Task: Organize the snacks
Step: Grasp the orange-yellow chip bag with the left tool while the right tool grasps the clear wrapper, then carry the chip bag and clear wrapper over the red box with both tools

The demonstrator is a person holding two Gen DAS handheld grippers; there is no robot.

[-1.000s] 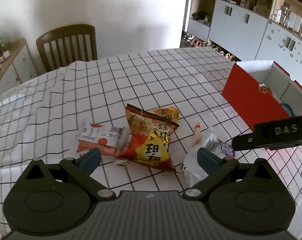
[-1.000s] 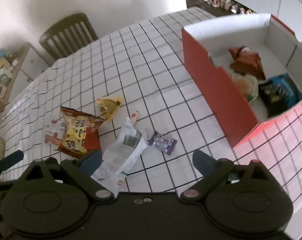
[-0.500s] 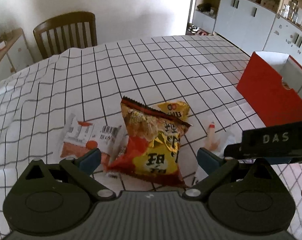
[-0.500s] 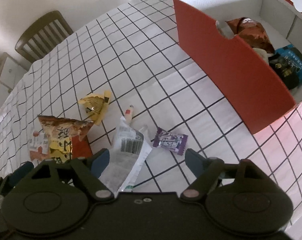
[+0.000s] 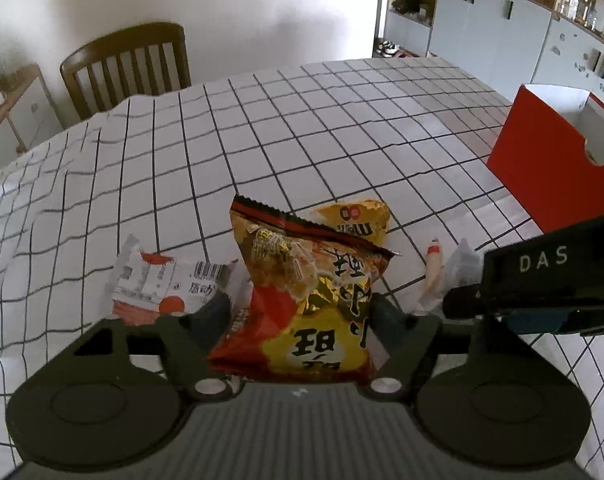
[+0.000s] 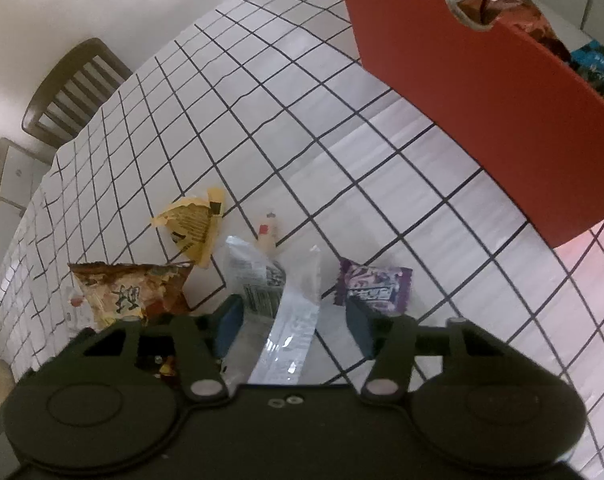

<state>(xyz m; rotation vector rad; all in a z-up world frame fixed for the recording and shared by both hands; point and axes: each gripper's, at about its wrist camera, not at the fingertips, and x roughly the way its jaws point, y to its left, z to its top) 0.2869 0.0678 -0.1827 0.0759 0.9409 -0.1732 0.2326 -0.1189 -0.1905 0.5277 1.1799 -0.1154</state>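
Since a second ago both my hands have dropped closer to the desk (image 5: pixel 342 128). My left gripper (image 5: pixel 300 316) jaws have just been closing and now flank the chip bag (image 5: pixel 310 292). My right gripper (image 6: pixel 292 320) jaws, also closing, straddle the clear packet (image 6: pixel 278 312), pads not yet pressing. The red box (image 6: pixel 482 92) sits well apart.

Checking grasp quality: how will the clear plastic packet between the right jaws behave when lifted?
The clear packet looks thin and crinkled, so it will probably flop and crumple. Its glossy film may slip. It lies flat, likely light, and should not roll.
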